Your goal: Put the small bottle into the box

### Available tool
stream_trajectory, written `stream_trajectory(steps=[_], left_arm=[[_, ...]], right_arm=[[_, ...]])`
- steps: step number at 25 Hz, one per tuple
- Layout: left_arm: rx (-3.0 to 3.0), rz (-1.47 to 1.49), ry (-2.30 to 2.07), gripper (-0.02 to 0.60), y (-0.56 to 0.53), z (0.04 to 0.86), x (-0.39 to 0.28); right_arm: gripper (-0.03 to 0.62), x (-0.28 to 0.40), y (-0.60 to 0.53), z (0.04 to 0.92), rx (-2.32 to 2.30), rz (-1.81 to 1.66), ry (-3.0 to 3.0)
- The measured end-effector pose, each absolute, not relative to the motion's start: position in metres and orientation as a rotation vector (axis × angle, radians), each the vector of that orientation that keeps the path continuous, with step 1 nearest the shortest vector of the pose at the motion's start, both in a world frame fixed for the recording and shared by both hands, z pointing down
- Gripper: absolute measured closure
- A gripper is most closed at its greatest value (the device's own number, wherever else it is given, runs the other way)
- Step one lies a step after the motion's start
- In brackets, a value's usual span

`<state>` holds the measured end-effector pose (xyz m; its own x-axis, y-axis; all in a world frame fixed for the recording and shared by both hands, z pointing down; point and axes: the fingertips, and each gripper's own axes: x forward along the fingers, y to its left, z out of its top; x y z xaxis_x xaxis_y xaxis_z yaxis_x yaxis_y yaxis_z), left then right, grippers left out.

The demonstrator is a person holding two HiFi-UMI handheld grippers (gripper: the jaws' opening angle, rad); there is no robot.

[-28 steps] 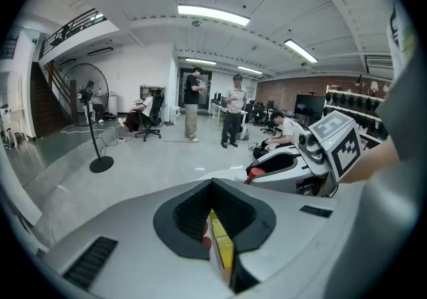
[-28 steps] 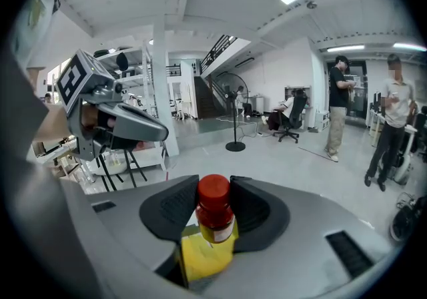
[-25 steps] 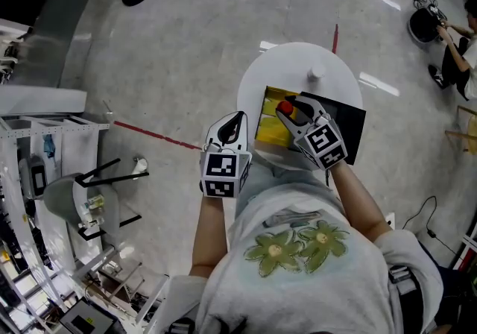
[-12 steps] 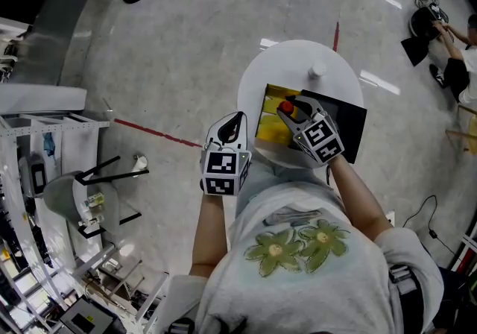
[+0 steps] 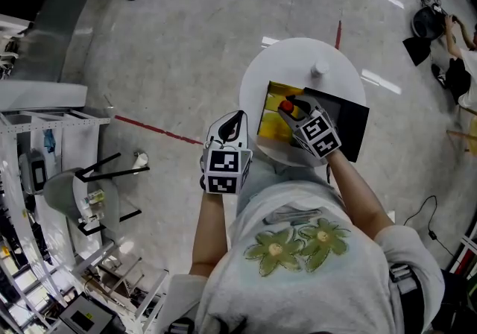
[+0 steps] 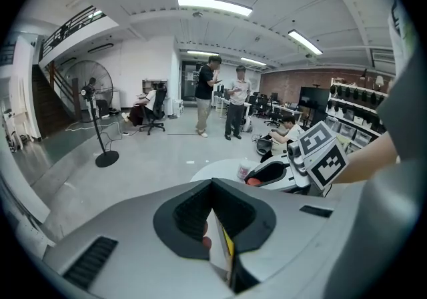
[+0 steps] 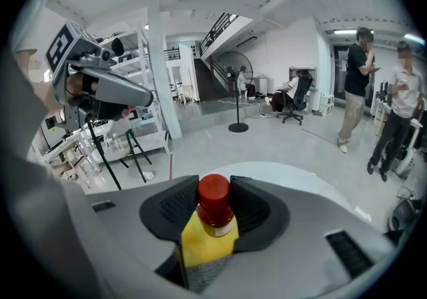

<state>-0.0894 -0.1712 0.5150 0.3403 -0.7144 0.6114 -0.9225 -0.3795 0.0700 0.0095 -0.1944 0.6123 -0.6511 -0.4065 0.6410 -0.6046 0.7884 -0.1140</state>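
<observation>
**Inspector:** Head view?
**Assessor:** Centre right, the right gripper (image 5: 297, 109) holds the small bottle (image 5: 286, 106) at the right edge of the yellow box (image 5: 270, 122) on the round table (image 5: 298, 57). The left gripper (image 5: 237, 118) hangs beside the table.

**Inspector:** Left gripper view?
**Assessor:** Jaws together, nothing held.

**Inspector:** Right gripper view?
**Assessor:** Jaws clamped on the bottle under its red cap. Judged the placing step. The next move is to lower it into the box, then release.
</observation>
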Motion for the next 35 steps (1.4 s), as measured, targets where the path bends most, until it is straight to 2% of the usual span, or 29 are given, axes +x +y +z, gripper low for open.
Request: stream_trajectory(steps=[35], left_arm=[[2.176,0.721,-1.403,0.58,-0.146,0.532,-0.085]], right_arm=[[0.451,0.004,-0.181,0.666,0.653,0.386,-2.259]])
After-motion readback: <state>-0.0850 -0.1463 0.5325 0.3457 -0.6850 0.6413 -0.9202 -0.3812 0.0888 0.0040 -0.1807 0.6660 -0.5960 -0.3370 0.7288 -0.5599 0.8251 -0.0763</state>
